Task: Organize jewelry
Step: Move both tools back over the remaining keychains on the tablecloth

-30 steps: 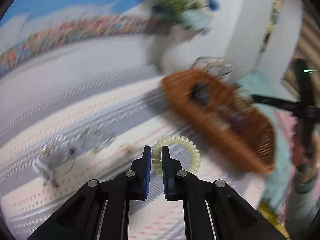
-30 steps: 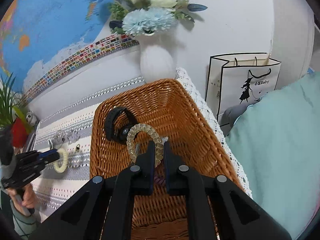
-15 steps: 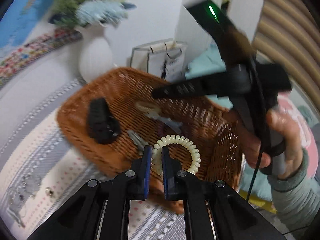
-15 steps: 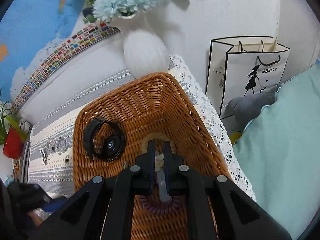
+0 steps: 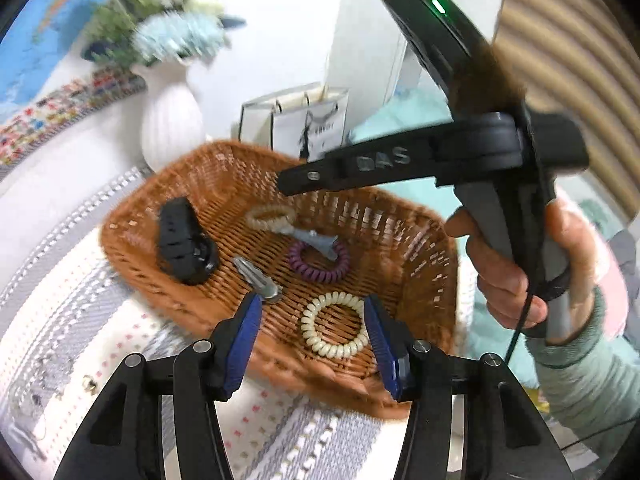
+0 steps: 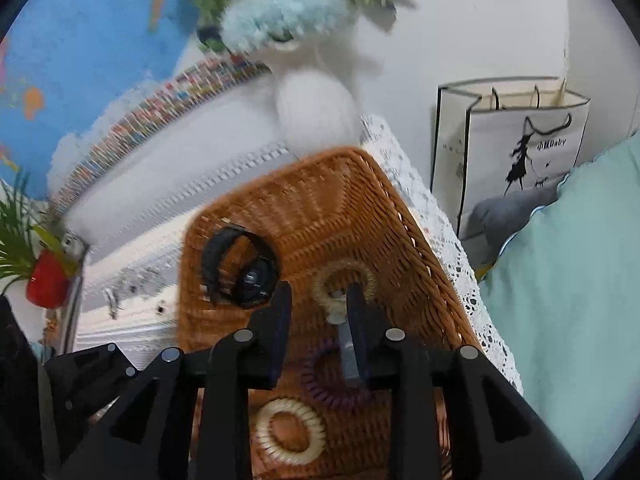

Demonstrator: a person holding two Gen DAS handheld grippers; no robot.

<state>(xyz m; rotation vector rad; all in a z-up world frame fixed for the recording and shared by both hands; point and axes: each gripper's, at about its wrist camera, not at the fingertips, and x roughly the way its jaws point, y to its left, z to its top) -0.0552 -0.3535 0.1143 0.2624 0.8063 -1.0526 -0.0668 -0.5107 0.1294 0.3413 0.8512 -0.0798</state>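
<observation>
Right gripper (image 5: pixel 280 184) over basket (image 5: pixel 400 220); vase (image 5: pixel 172 128), bag (image 5: pixel 304 120) behind.

Flowers (image 5: pixel 176 36) above the white vase (image 5: pixel 172 128): smeared by motion in both views, petals not separable.

Purple coil hair tie (image 6: pixel 336 380): partly covered by the right claw's (image 6: pixel 318 300) finger in the right wrist view; a grey clip (image 6: pixel 347 350) lies across it.

Small metal pieces on the striped cloth (image 5: pixel 60 372): too small and blurred to identify.

Basket (image 5: pixel 360 216) near rim: blurred, and hidden behind the left claw (image 5: pixel 312 316).

Sleeve (image 5: pixel 580 376): cut off at the frame edge.

Bag print (image 5: pixel 320 130): unreadable in the left view.
</observation>
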